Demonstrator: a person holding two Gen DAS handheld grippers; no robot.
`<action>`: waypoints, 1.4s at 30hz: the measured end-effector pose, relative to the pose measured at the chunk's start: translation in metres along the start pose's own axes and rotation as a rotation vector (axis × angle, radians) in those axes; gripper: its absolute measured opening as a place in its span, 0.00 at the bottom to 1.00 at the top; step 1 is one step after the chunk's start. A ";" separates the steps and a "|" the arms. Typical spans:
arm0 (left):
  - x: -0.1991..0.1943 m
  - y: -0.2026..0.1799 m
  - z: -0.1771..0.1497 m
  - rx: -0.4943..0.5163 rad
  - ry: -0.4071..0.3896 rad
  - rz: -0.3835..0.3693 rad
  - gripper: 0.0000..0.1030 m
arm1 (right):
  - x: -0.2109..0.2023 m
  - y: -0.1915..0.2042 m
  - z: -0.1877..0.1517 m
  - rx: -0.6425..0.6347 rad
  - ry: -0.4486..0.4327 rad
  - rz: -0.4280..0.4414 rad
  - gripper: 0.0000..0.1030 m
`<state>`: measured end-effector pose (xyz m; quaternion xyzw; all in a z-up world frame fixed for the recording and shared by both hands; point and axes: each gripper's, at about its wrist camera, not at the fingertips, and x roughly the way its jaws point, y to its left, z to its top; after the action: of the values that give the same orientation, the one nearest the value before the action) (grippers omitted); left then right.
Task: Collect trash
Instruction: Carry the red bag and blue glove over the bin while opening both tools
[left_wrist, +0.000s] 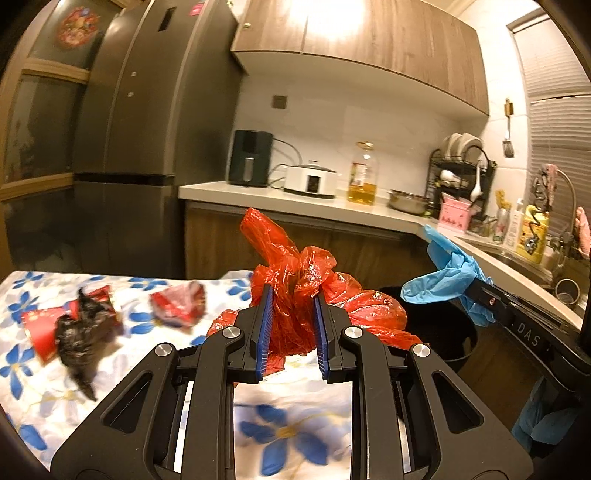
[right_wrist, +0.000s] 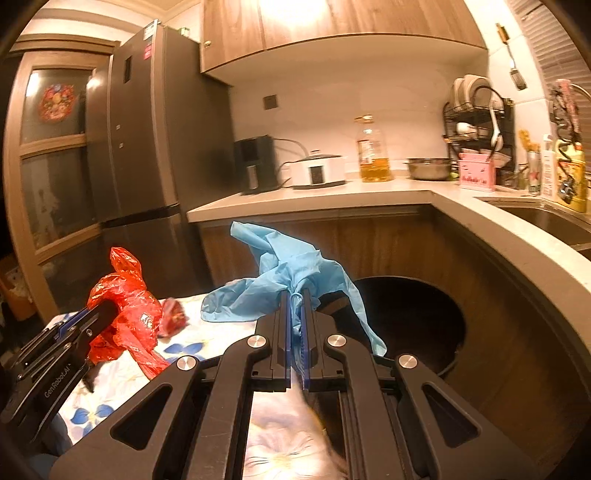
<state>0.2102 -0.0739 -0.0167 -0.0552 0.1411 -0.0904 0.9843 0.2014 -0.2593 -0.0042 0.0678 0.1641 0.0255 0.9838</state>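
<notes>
A: While the left gripper (left_wrist: 293, 295) sits low in the middle of its own view, what have its jaws got?

B: A crumpled red plastic bag (left_wrist: 314, 291), pinched between the two blue pads, which stand a little apart with the bag bunched in the gap. The bag rises toward twelve o'clock above the jaws.

A: And off to the left?

B: At nine o'clock from that gripper, on the floral cloth (left_wrist: 147, 306) of the worktop, lie a black crumpled bag (left_wrist: 79, 332) over a red paper cup (left_wrist: 40, 332), and nearer in a red wrapper (left_wrist: 179, 302). All are blurred.

A: Further right?

B: At three o'clock stands a black bin (left_wrist: 458, 343), partly hidden by the bag, beside the worktop's edge.

A: The right gripper (right_wrist: 295, 299)?

B: Its jaws are almost fully closed on a blue disposable glove (right_wrist: 280, 269), whose fingers flop to either side. In its view the bin's dark opening (right_wrist: 413, 325) lies at two o'clock, just behind the glove.
</notes>
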 end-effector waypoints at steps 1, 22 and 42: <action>0.003 -0.005 0.001 0.004 -0.001 -0.009 0.19 | 0.000 -0.006 0.002 0.003 -0.005 -0.016 0.05; 0.058 -0.093 0.021 0.096 -0.005 -0.148 0.19 | -0.004 -0.073 0.016 0.054 -0.059 -0.162 0.05; 0.099 -0.105 0.013 0.109 0.027 -0.179 0.19 | 0.009 -0.087 0.020 0.072 -0.061 -0.196 0.05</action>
<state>0.2898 -0.1948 -0.0166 -0.0127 0.1438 -0.1863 0.9718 0.2187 -0.3473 -0.0007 0.0872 0.1406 -0.0787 0.9831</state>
